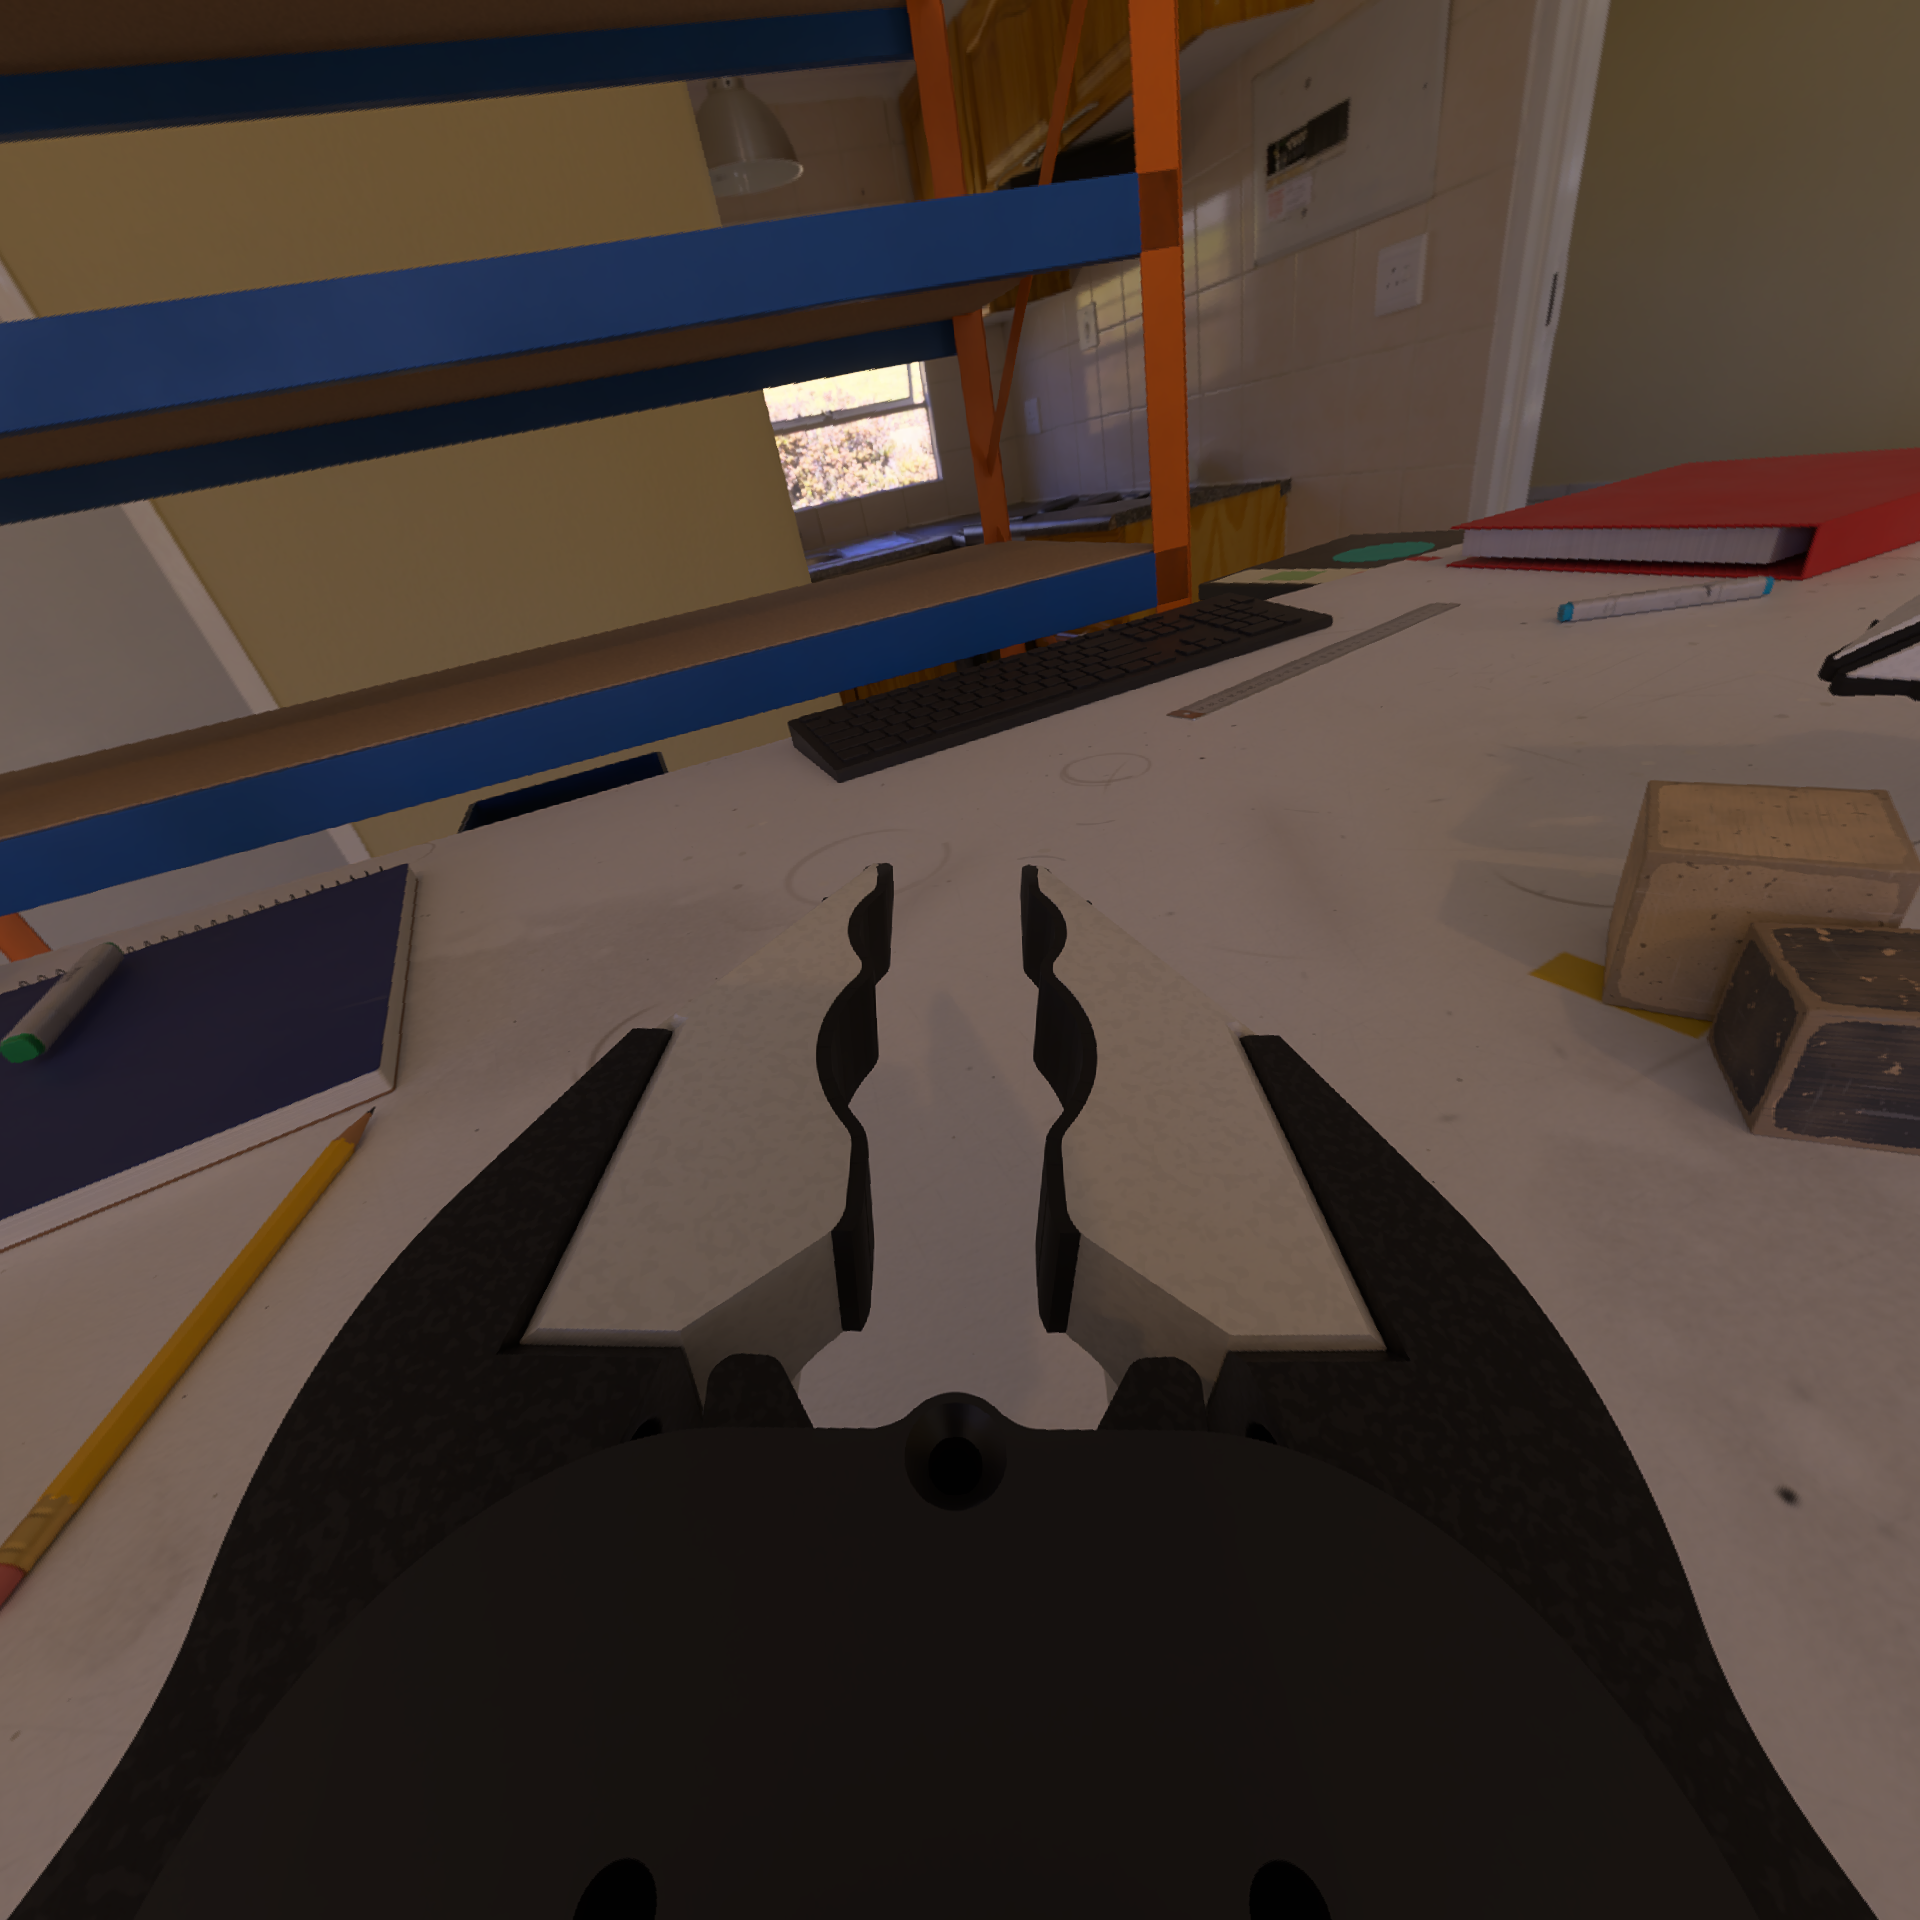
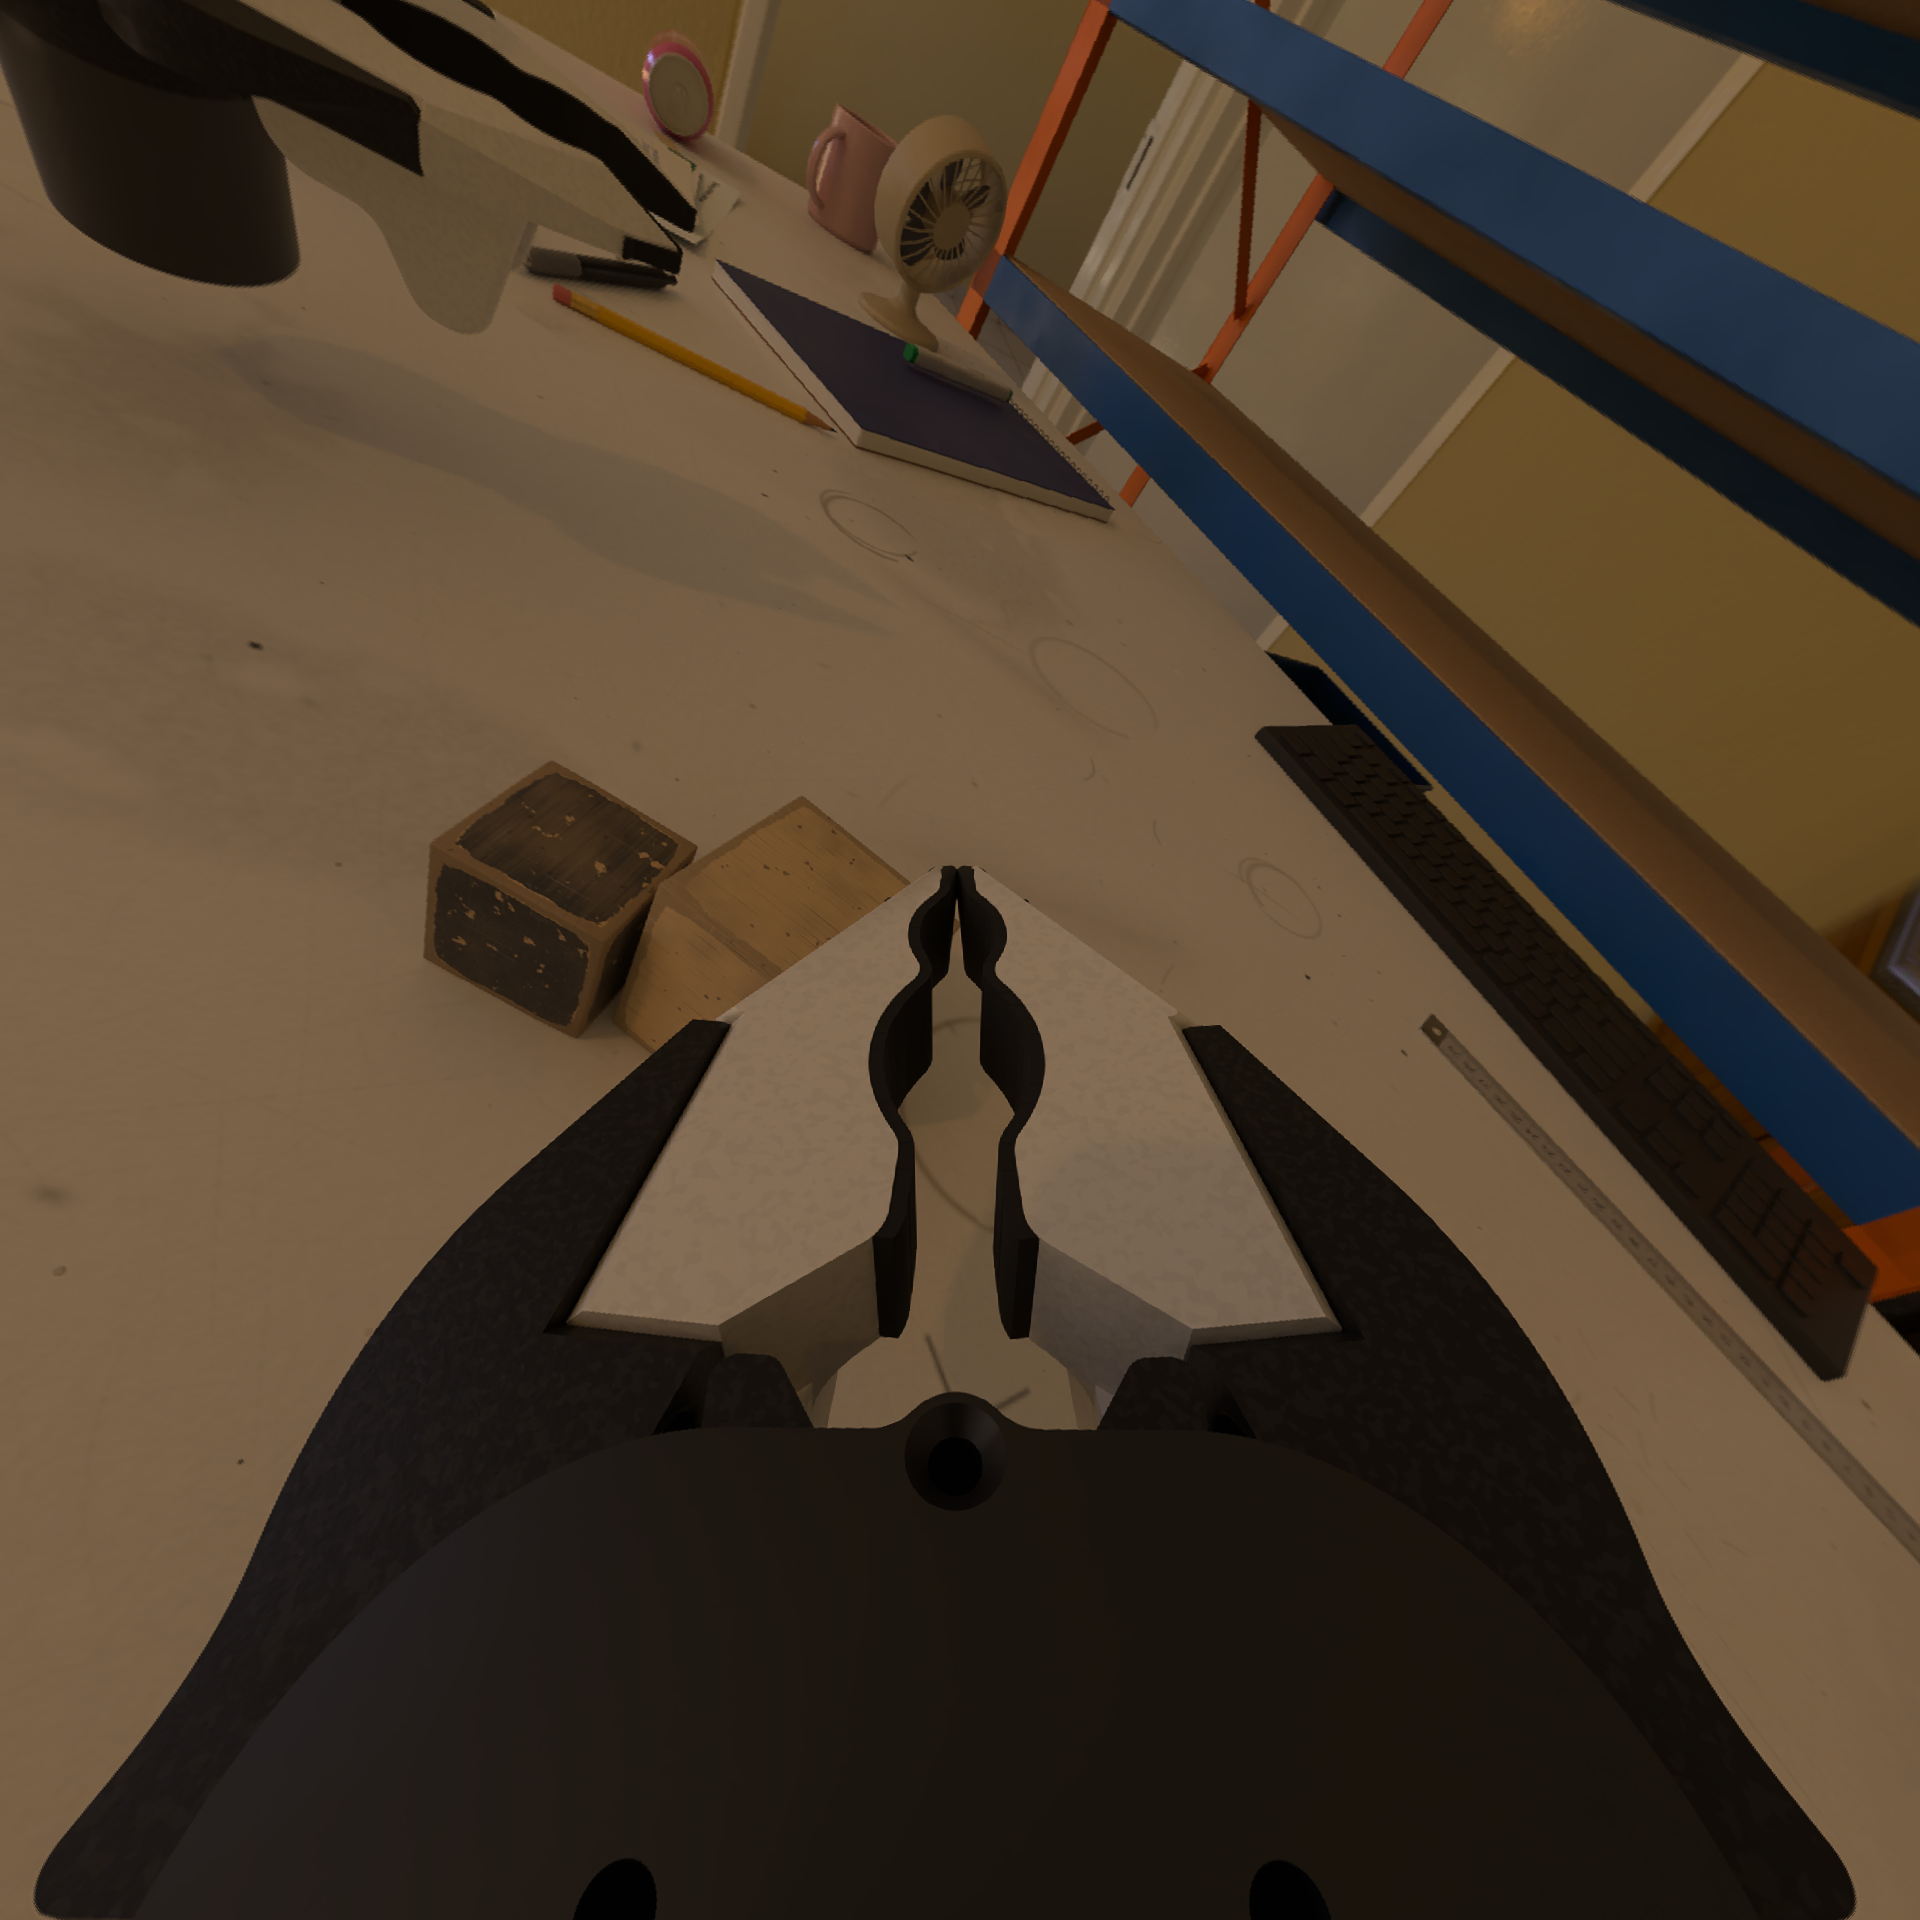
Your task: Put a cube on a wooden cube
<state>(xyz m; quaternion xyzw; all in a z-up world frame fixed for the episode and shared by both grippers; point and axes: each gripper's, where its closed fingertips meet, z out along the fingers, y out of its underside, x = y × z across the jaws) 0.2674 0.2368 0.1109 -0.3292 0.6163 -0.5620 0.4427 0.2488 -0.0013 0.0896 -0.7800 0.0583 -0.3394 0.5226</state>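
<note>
Left claw [image 1: 956, 883] parted and empty, right claw [image 2: 957, 878] closed, empty

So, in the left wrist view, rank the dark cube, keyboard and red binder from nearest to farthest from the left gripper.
1. Dark cube, on the table to the right of the left gripper.
2. Keyboard, ahead by the shelving.
3. Red binder, far right at the back.

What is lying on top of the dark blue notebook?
A grey marker with a green cap lies on the notebook's cover, near its spiral edge. Nothing else shows on it. Its near corner is cut off in the left wrist view.
</note>
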